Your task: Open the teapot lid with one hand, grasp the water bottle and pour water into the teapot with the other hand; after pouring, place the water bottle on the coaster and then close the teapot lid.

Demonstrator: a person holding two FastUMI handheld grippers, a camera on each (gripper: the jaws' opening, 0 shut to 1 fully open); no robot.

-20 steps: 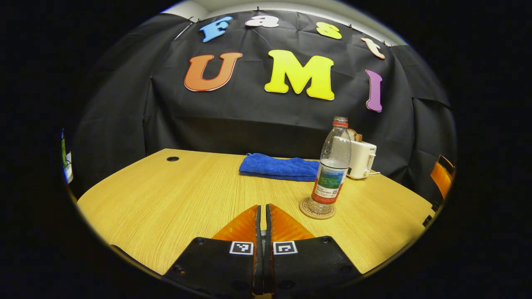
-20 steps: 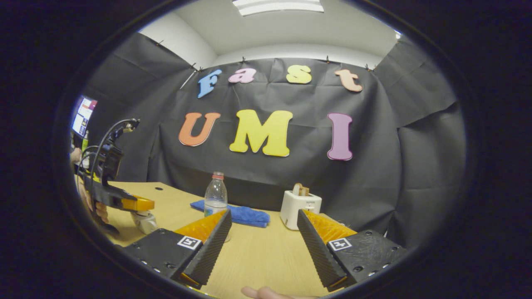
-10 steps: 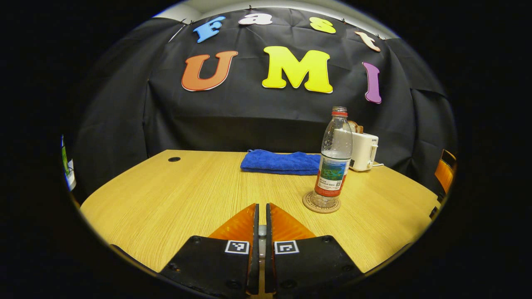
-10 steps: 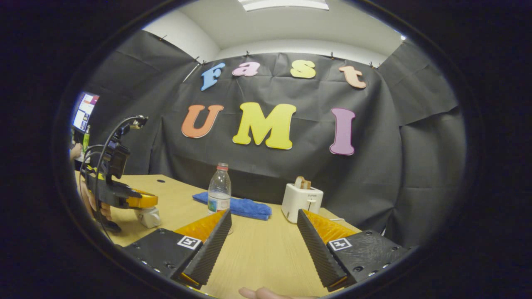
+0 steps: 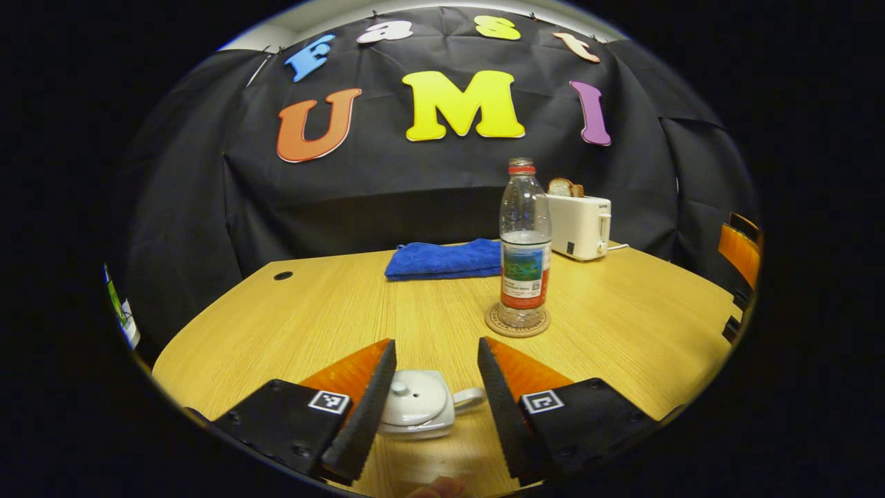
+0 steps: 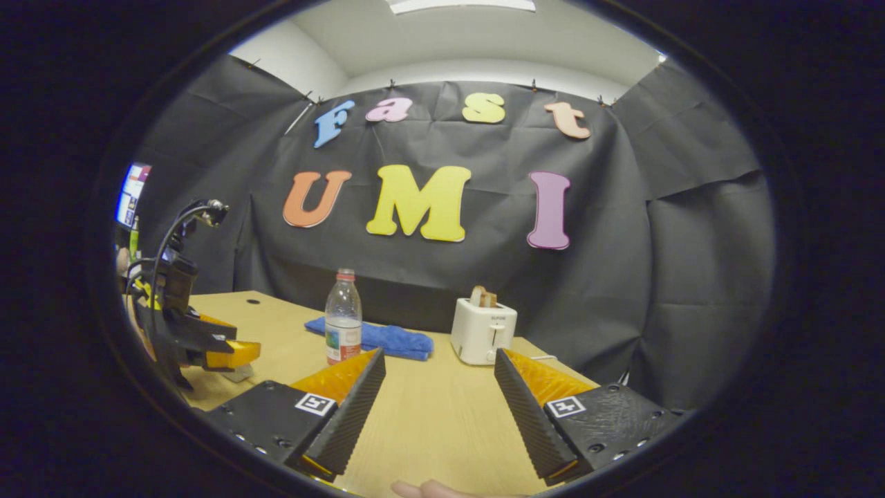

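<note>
A white teapot (image 5: 415, 408) with its lid (image 5: 409, 399) on sits on the wooden table (image 5: 311, 325), low between the spread fingers of my left gripper (image 5: 435, 346), which is open and apart from it. Farther off, a clear water bottle (image 5: 524, 242) with a red cap stands upright on a round coaster (image 5: 517, 322). In the right gripper view the bottle (image 6: 343, 318) stands beyond my right gripper (image 6: 439, 366), which is open and holds nothing. My left gripper (image 6: 231, 353) shows at the far left there, with a hand holding it.
A folded blue towel (image 5: 446, 259) lies at the back of the table, and a white toaster (image 5: 579, 225) with bread in it stands to its right. An orange chair (image 5: 740, 252) is at the table's right edge. A fingertip (image 6: 422, 490) shows at the bottom edge.
My left gripper went from shut to open and drew back, so the teapot with its lid on now shows between its fingers. The right gripper stayed open and shifted slightly.
</note>
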